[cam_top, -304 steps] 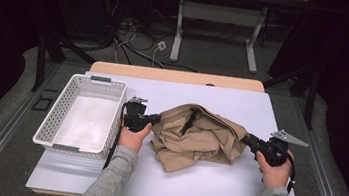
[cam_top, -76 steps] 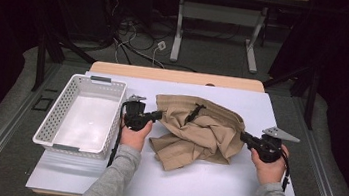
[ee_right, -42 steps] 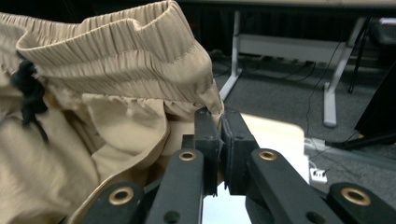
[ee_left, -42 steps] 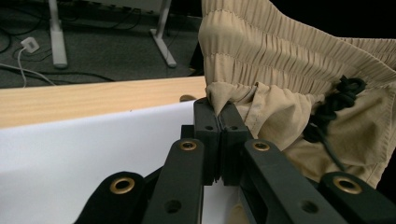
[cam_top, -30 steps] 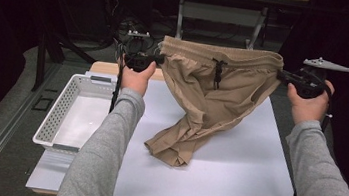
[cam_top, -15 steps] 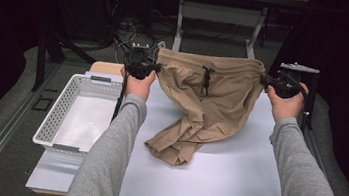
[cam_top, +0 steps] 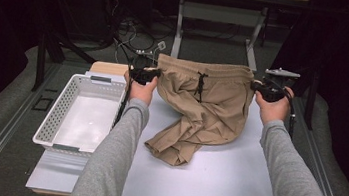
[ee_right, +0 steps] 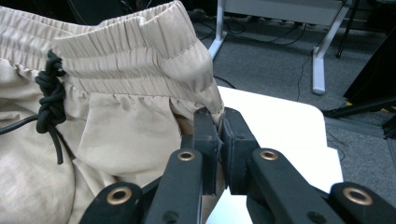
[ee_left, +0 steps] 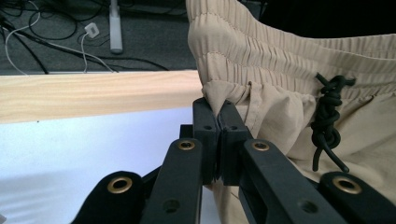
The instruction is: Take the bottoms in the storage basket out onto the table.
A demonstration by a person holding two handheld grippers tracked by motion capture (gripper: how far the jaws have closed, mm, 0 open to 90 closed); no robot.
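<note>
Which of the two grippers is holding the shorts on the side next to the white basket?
The left gripper, shut on the waistband corner of the tan drawstring shorts, is beside the white plastic basket; the right gripper holds the far corner.

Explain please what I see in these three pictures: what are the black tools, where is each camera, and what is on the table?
A person holds a hand-held gripper in each hand, a black tool with two jaws. The high view looks down on the white table from above; each of the other two cameras rides on one gripper and looks along its jaws. The left hand-held gripper and the right hand-held gripper are each shut on one side of the waistband of the beige fabric shorts with a black drawstring. The waistband is lifted; the legs lie on the table. A white plastic basket with a slotted wall stands at the left.
</note>
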